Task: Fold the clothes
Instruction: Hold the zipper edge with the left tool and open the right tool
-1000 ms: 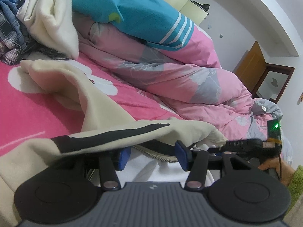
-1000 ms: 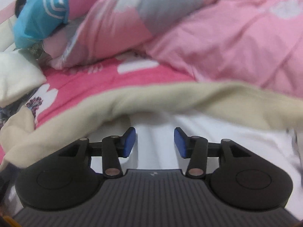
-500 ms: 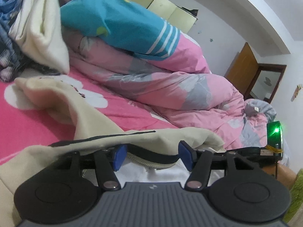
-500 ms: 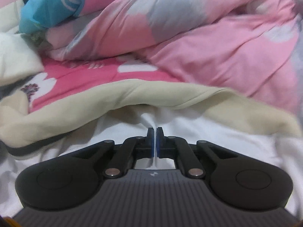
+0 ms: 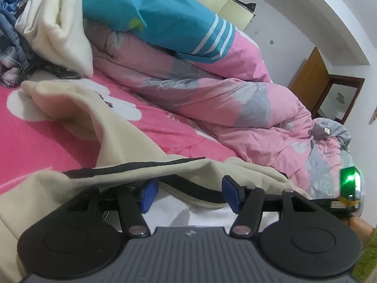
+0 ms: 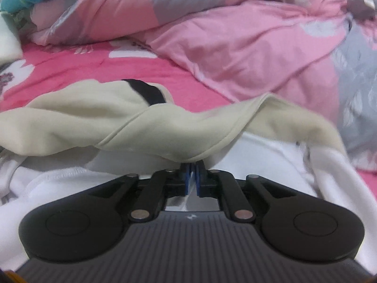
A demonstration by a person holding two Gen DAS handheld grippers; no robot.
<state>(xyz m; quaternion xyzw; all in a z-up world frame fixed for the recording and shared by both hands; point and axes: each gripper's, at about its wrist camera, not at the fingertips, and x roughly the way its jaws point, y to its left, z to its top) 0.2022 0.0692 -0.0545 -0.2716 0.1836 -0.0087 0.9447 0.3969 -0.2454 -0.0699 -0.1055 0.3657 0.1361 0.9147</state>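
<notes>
Cream jacket (image 6: pixel 165 122) now pinched in the right gripper (image 6: pixel 192 179), jaws easing; left gripper (image 5: pixel 187 194) stays open.

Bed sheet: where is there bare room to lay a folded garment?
Bare pink sheet lies beside the cream jacket's raised sleeve, and in a strip between jacket and pink quilt. Crowded: the clothes pile at the far left corner, the quilt behind.

A: Bed contents?
B: Beige jacket (image 5: pixel 113 127) with black stripe, on pink sheet (image 5: pixel 35 136); pink duvet (image 5: pixel 235 108); teal pillow (image 5: pixel 165 16).
A: Left gripper (image 5: pixel 187 192)?
B: Jaws apart over jacket's zipper (image 5: pixel 188 200), gripping nothing.
</notes>
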